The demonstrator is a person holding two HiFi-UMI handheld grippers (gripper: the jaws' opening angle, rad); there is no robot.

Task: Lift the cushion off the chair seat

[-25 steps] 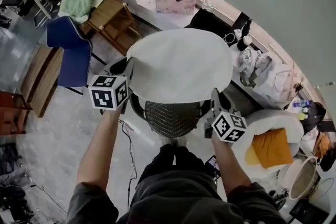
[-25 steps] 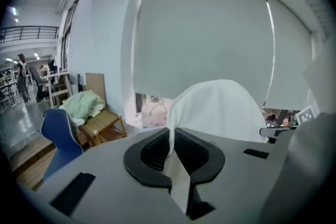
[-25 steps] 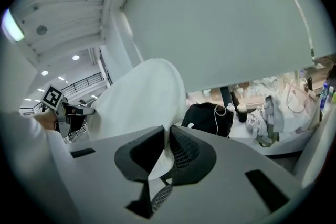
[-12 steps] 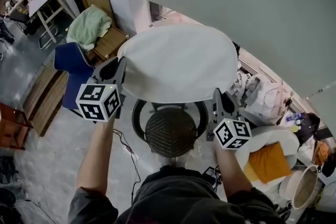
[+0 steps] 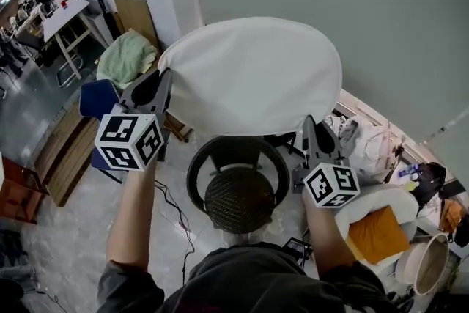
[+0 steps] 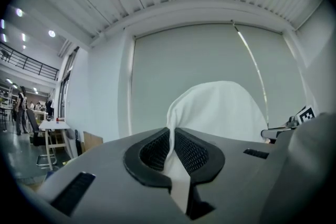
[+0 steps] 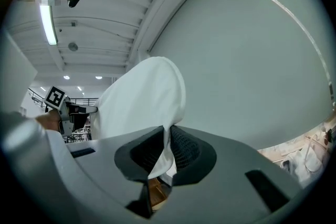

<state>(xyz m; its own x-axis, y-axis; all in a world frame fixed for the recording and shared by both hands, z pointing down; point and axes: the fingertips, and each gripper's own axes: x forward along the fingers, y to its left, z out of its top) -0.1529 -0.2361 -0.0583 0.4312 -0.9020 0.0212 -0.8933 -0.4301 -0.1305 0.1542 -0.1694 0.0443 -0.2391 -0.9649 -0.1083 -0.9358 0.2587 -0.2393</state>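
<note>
One white cushion (image 5: pixel 253 77) hung in the air, clear above the black chair (image 5: pixel 239 200) and its mesh seat. You had your left gripper (image 5: pixel 159 86) clamped on its left edge and your right gripper (image 5: pixel 312 131) pinching its right edge.

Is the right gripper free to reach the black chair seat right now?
Probably not. The right gripper is shut on the white cushion, held above the chair seat together with the left gripper; nothing else blocks the way down.
</note>
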